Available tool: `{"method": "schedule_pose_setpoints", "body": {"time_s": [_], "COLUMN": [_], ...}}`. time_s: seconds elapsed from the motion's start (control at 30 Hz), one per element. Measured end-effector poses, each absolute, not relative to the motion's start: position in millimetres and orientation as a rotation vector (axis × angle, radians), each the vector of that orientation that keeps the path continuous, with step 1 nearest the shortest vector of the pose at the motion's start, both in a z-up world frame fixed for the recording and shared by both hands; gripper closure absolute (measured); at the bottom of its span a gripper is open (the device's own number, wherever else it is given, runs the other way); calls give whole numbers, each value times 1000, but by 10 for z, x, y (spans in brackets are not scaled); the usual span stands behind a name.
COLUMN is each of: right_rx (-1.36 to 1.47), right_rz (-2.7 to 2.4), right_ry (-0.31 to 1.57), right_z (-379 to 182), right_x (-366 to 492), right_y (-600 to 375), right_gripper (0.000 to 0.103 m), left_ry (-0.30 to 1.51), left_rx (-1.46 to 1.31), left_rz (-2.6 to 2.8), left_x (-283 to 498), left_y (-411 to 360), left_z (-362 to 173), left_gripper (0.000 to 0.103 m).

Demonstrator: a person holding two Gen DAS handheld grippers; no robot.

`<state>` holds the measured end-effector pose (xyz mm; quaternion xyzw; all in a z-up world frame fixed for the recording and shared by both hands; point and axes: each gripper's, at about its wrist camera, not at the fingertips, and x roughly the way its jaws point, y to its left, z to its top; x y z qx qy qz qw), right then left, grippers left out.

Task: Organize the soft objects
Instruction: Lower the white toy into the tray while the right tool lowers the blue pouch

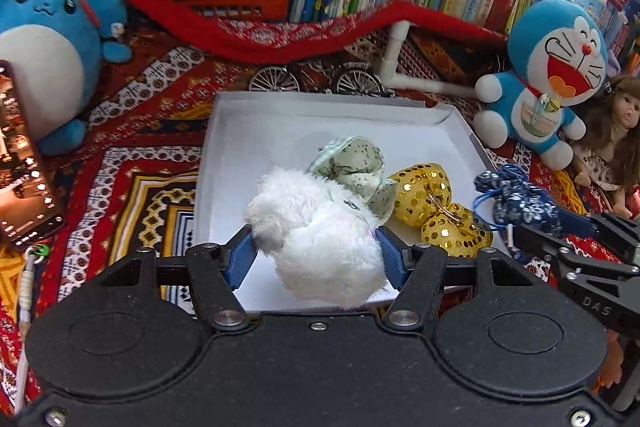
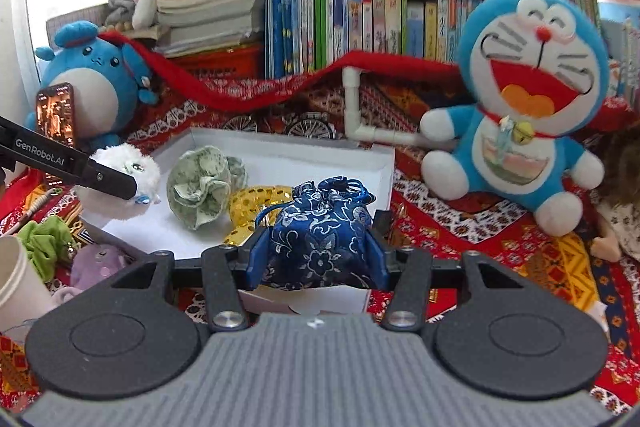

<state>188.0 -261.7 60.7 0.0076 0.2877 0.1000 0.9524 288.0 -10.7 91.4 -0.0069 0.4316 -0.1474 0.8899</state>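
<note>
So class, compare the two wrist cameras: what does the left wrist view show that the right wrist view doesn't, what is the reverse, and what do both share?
Only the left wrist view shows the face of the long-haired doll, at the right edge.

Only the right wrist view shows the green scrunchie, the purple soft toy and the paper cup, all outside the box.

Both show the white box, the white fluffy toy in the left gripper, the blue floral pouch in the right gripper, the green fabric piece and the gold sequinned piece.
</note>
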Motion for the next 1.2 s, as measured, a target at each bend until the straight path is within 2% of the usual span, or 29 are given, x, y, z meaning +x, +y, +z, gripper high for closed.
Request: {"method": "schedule_pose_setpoints", "body": {"time_s": [0.4,0.93,1.03,1.2], "right_rx": [59,135,155,163], "right_rz": [245,236,234,234], "right_ry": [641,682,687,691], "right_z": [511,399,387,388], "right_x": [2205,2470,2460,2429], "right_y": [-2528,-2507,-2544,-2564], "right_gripper": [48,47,45,36], "left_ry": [1012,1045,1058,1056], "left_rx": [-23,-51,-57,-79], "left_rz": [-294,-255,-252,-257], "left_x": [3247,3459,3471,3476], "left_y": [-187,-165,-166,-135], "left_z": [740,603,575,565], "left_gripper": [41,40,40,37]}}
